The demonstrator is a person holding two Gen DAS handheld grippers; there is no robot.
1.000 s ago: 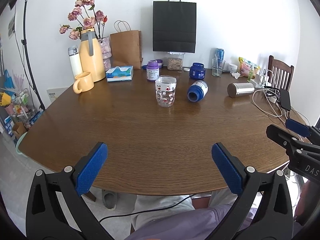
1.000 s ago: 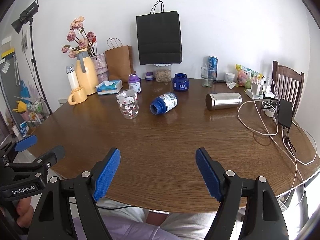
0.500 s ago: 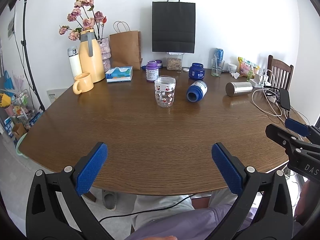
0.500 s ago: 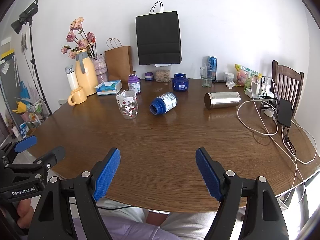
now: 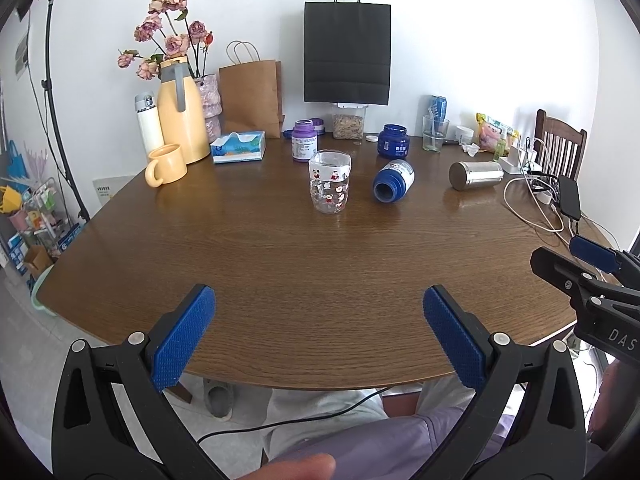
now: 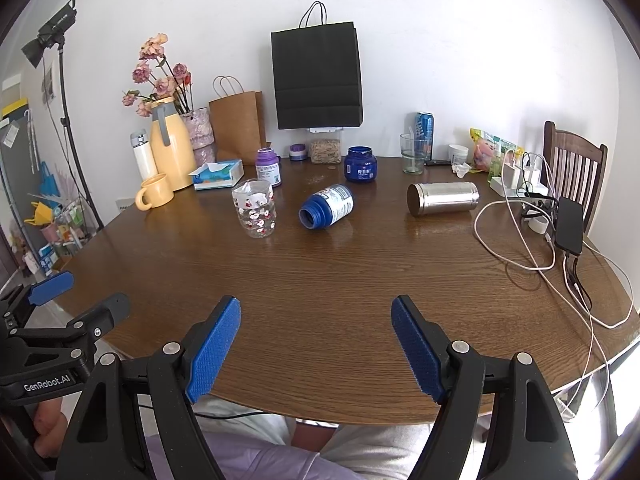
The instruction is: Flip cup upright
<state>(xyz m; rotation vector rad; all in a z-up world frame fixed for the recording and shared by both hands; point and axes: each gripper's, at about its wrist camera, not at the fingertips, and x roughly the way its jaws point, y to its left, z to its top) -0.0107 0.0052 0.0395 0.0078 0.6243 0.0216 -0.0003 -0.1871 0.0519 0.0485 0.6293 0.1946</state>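
Steel cup (image 6: 443, 199), lying with its long axis crosswise, is seen ahead-right of the wide-spread, empty right gripper (image 6: 316, 346), nearer than the equally spread left gripper (image 5: 319, 334).

The cup (image 5: 330, 187) before me is clear glass printed with small red-and-white cartoon figures and a white band near its top end. It stands on end on the wooden worktop (image 5: 304, 272), slightly left of centre. I cannot tell which end is the mouth. From my right camera, it (image 6: 255, 209) leans slightly.
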